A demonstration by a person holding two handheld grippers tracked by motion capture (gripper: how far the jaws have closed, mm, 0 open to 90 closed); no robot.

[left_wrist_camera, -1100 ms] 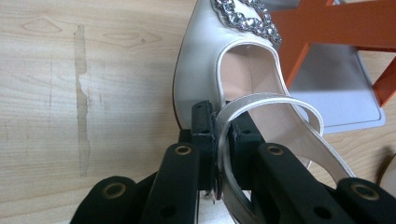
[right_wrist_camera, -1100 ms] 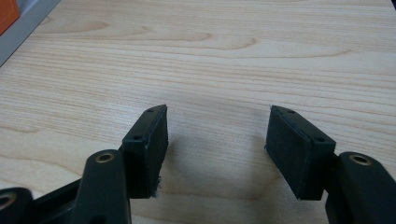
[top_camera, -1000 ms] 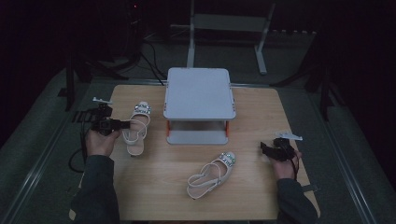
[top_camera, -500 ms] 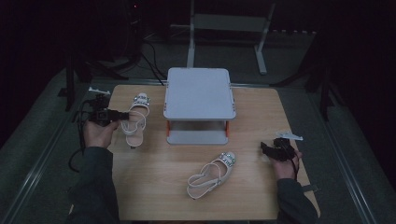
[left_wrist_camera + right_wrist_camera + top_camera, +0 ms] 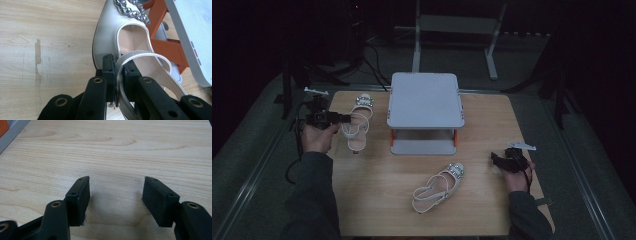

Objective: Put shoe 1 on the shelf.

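The left gripper (image 5: 343, 118) sits at the left side of the table (image 5: 377, 200), jaws pinched narrow on the thin heel strap (image 5: 135, 55) of a pale sandal (image 5: 357, 125) that carries a rhinestone buckle (image 5: 131, 10) at the toe. In the left gripper view the strap runs up between the two pads and bows over the insole; only the strap is gripped, not the sole. The sandal lies just beside the grey two-tier rack (image 5: 424, 100), whose orange legs (image 5: 160, 27) are close to the toe. The second sandal (image 5: 437, 186) lies on the table nearer the person, well apart from the first. The right gripper (image 5: 498, 159) rests low over bare wood at the right edge, jaws wide and holding nothing; the right gripper view confirms bare tabletop between its pads. Risk, as I judge it: the strap is soft and narrow, so on a lift the shoe will likely hang and swing toe-down, and the strap may slide through the pads if the pinch is marginal. A swinging toe could strike the rack's leg or the edge of its shelf, knocking the shoe free or shifting the rack. Whether the sole is off the table at this moment I cannot tell. The idle right gripper is too far off to steady the shoe.
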